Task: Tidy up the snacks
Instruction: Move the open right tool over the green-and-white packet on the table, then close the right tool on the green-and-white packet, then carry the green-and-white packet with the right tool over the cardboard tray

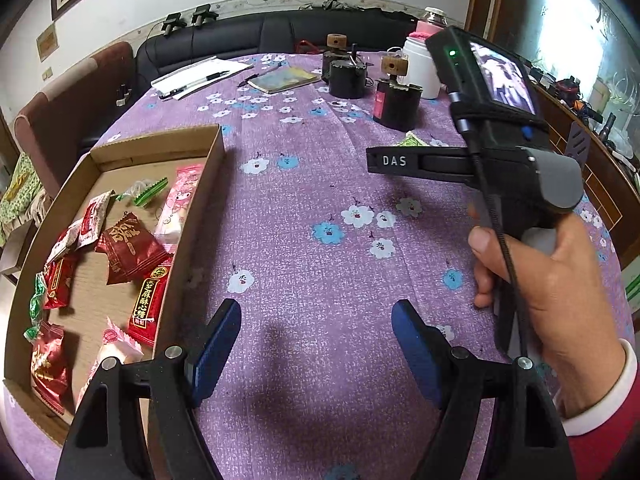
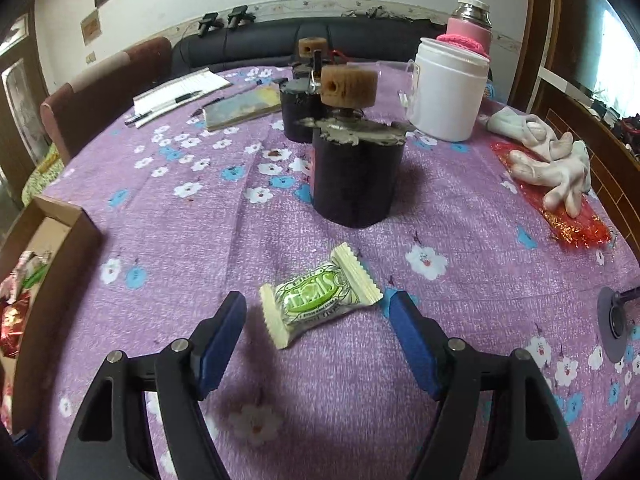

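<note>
Right wrist view shows one green-and-white candy [image 2: 320,294] lying on the purple floral tablecloth [image 2: 460,216], between the spread blue pads of the right gripper [image 2: 318,316], untouched. Behind it stand two dark cylinders [image 2: 352,176], one white jar [image 2: 448,88] and one pink flask [image 2: 470,26]. The left gripper [image 1: 316,340] hangs with jaws apart over bare cloth, beside one cardboard box [image 1: 196,216] holding roughly ten wrapped snacks [image 1: 128,248].

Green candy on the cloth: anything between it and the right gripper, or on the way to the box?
Nothing visible. The green candy lies just ahead of the open right gripper; only bare tablecloth separates it from the cardboard box.
</note>
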